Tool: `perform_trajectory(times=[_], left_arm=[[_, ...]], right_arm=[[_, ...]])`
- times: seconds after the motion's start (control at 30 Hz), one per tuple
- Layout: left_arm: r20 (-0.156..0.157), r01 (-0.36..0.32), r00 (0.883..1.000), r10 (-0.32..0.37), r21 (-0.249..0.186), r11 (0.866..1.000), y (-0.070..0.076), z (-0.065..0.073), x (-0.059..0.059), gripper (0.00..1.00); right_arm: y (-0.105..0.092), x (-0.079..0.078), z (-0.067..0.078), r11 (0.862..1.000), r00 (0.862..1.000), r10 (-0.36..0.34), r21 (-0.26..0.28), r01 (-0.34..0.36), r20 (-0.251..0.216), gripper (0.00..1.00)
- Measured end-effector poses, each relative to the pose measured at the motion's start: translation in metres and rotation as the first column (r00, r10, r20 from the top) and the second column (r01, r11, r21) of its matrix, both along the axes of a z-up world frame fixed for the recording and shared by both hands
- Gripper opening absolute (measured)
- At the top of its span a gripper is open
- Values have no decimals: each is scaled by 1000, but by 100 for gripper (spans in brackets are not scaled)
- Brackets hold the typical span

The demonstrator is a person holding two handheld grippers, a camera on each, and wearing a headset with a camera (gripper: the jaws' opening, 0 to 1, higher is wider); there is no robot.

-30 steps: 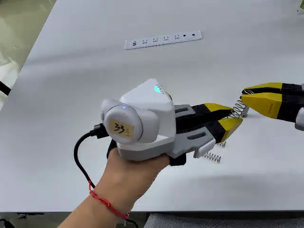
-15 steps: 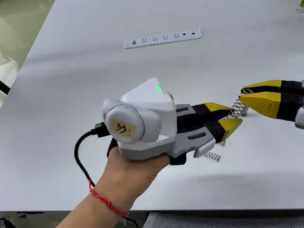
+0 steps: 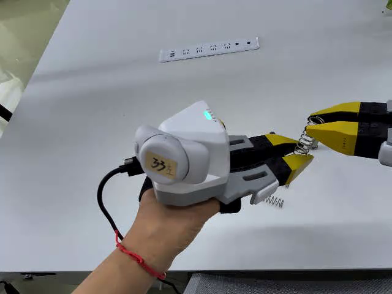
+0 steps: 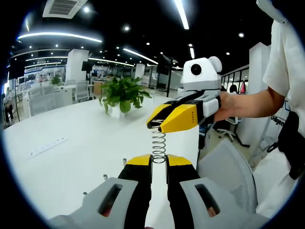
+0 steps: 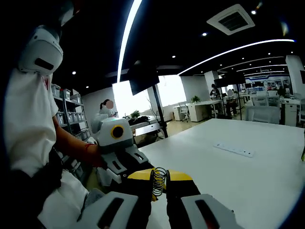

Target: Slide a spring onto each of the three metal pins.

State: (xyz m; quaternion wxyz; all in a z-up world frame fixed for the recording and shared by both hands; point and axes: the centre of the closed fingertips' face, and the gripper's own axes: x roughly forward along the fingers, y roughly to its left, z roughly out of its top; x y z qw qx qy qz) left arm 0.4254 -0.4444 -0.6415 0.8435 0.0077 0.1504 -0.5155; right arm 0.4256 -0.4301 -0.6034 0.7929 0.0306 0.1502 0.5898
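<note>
Head view: my left gripper (image 3: 304, 149) and right gripper (image 3: 309, 123) meet tip to tip above the counter (image 3: 92, 122), toward its near edge. A spring (image 3: 303, 144) spans between them, held clear of the surface. The left jaws are drawn close together on its lower end, and the right jaws are clamped on its upper end. A second spring (image 3: 275, 201) lies loose on the counter just below. A power strip (image 3: 208, 49) lies toward the far edge.

Spring (image 3: 304, 142) between left tongs (image 3: 297, 152) and right tongs (image 3: 310, 123) (loose spring (image 3: 276, 201) nearer); power strip (image 3: 209, 49) behind.
</note>
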Motion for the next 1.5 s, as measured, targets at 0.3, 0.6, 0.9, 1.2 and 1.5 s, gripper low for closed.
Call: perform_trajectory(times=[0.3, 0.6, 0.9, 1.2, 1.5], left_arm=[[15, 7, 1000, -7, -6, 1000, 0, 1, -2, 7], [29, 17, 999, -16, -4, 1000, -1, 3, -2, 6], [39, 39, 998, -40, 11, 999, -3, 3, -3, 6], [46, 74, 996, -75, 37, 997, -6, 1, -7, 6], [47, 106, 993, -109, 52, 993, -11, 0, -13, 6]], right_arm=[[1, -1, 0, 999, 999, 19, -44, -17, 36, 6], [0, -1, 2, 998, 999, 31, -59, -29, 39, 9], [-9, -2, 2, 984, 992, 96, -158, -83, 77, 20], [-22, -3, 5, 887, 944, 307, -394, -239, 118, 23], [-14, -19, -4, 713, 843, 535, -559, -423, 45, 20]])
